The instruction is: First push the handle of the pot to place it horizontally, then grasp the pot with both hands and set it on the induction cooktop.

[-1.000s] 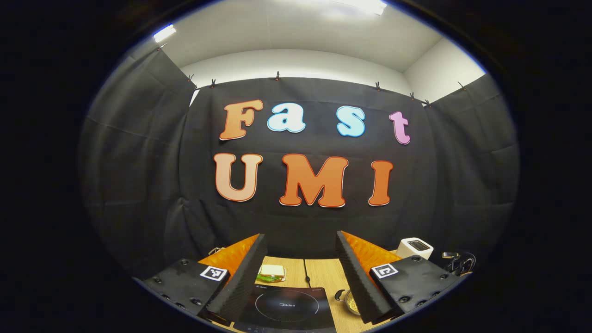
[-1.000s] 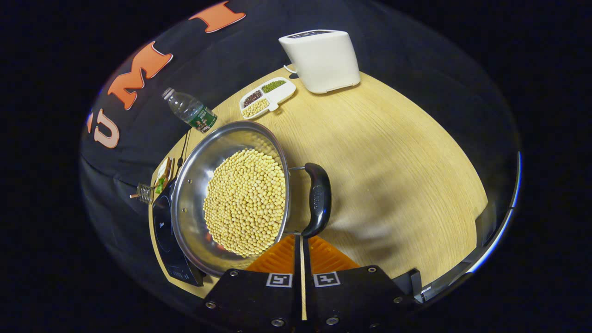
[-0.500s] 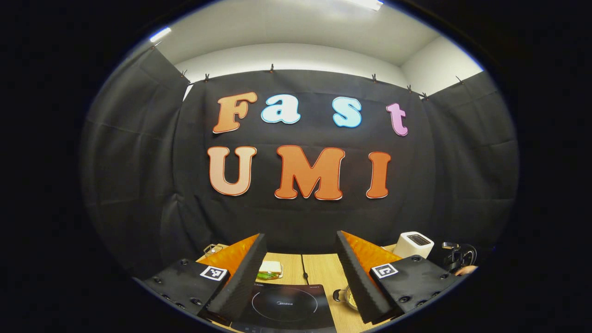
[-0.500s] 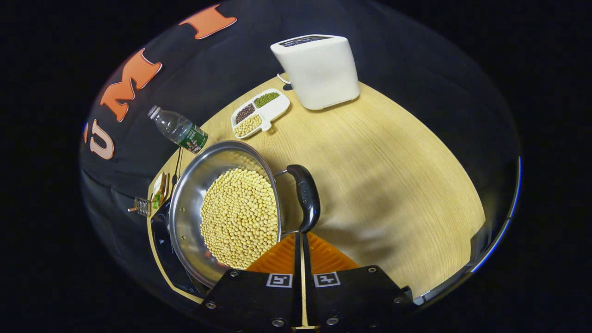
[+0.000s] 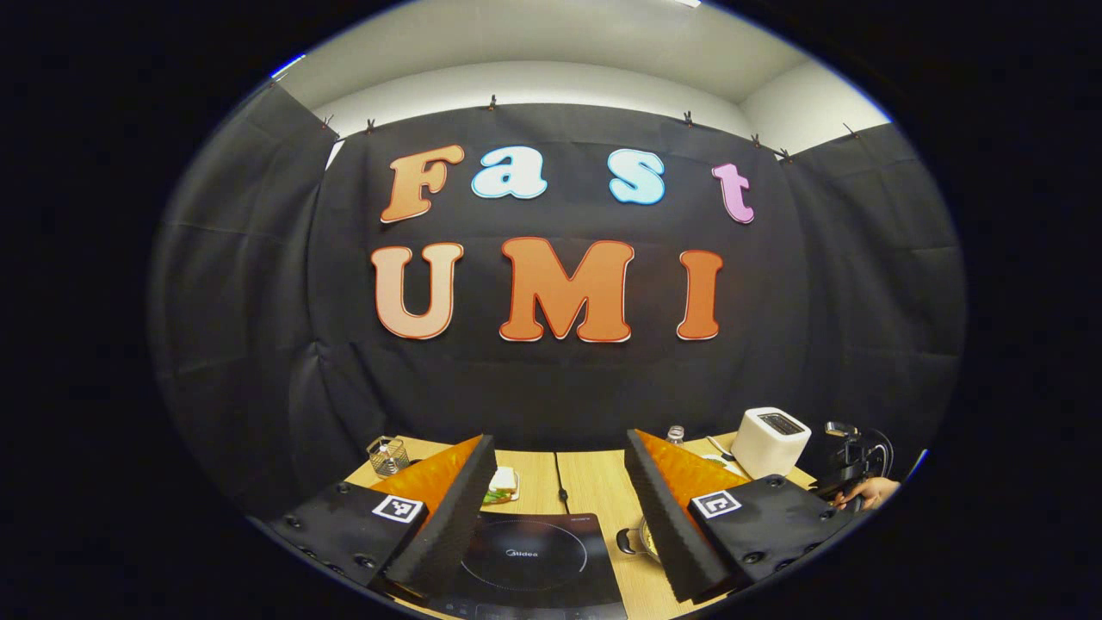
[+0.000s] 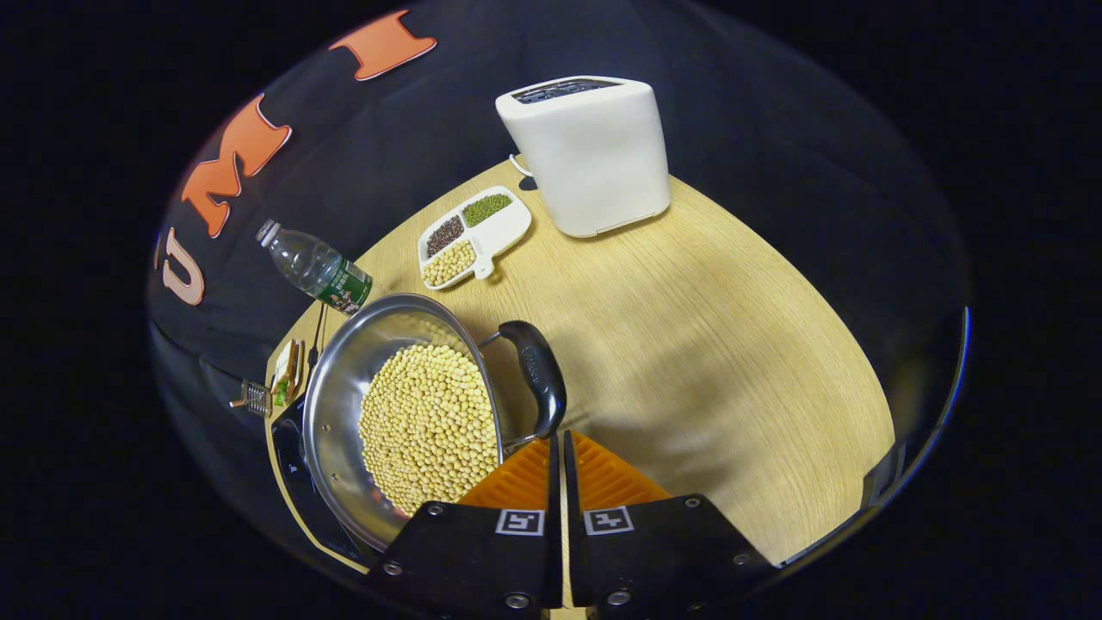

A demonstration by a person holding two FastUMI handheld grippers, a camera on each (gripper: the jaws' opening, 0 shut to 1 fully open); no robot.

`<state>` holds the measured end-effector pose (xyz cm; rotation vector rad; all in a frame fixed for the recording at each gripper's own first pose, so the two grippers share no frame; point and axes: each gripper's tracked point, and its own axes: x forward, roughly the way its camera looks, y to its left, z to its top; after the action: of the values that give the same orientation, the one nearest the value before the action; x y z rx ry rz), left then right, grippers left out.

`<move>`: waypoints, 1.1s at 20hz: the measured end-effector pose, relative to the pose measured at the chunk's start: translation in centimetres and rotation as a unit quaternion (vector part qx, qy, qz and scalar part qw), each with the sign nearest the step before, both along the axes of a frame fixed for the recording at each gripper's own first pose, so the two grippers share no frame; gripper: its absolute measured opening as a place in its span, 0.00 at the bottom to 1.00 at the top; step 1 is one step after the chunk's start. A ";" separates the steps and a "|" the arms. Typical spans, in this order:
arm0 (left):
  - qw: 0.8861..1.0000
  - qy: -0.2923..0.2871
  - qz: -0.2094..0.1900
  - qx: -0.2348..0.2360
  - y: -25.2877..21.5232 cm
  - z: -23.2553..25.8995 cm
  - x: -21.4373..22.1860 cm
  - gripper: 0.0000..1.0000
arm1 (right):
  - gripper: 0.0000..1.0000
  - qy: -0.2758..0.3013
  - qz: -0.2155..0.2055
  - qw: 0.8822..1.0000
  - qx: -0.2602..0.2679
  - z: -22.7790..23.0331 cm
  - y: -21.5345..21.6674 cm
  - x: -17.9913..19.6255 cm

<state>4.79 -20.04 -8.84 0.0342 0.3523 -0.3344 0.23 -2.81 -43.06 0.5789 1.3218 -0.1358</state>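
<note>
My left hand-held gripper has dipped since a second ago: the booth wall has slid up in the left gripper view and more tabletop shows. Its fingers stand wide apart, nothing between them, hovering above the near edge of the induction cooktop. New in this view: a small wire basket at far left and a bottle cap behind the right finger. The sandwich plate sits behind the cooktop, and the white toaster is far right. The other gripper with a hand on it shows at the right edge.

My right hand-held gripper has pulled back; the pot looks smaller and farther left in the right gripper view than a second ago. Fingers are nearly together, a thin slit between them, holding nothing; the tips sit right at the lower end of the pot handle, contact unclear.

Pot: shiny steel, full of yellow beans, standing on the tabletop just right of the cooktop, whose dark edge peeks out at the pot's left side. The black side handle curves alongside the rim on wire arms. In the left gripper view, a sliver of pot is visible beside the right finger. Behind the pot: water bottle, three-part bean dish, toaster.
</note>
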 end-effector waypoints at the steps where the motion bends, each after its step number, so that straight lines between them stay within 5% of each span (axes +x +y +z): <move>1: 1.000 0.008 -0.003 0.000 -0.4 -0.7 -0.2 0.95 | 0.03 -0.003 0.005 1.000 0.003 0.4 0.0 -0.2; 6: 0.996 0.078 -0.034 0.015 -3.4 -6.4 -0.4 0.98 | 0.10 -0.046 0.029 0.998 0.011 3.6 -0.2 0.3; 7: 0.994 0.094 -0.041 0.020 -4.1 -7.7 -0.7 1.00 | 0.28 -0.060 0.036 0.998 -0.005 4.1 -0.8 0.8; 12: 0.984 0.166 -0.054 0.035 -7.2 -12.9 -1.3 0.98 | 0.58 -0.093 0.062 0.994 -0.017 6.3 -0.2 1.9; 18: 0.949 0.289 -0.106 0.063 -11.3 -21.5 -4.7 0.96 | 0.75 -0.095 0.096 0.990 -0.040 5.4 0.3 1.6; 22: 0.926 0.353 -0.104 0.085 -12.3 -26.9 -5.6 0.96 | 0.83 -0.106 0.097 0.988 -0.047 5.4 0.2 2.2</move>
<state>-0.76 -32.34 -35.76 0.1237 1.1001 -0.5224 2.43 -2.62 -37.67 0.3710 1.1500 0.0231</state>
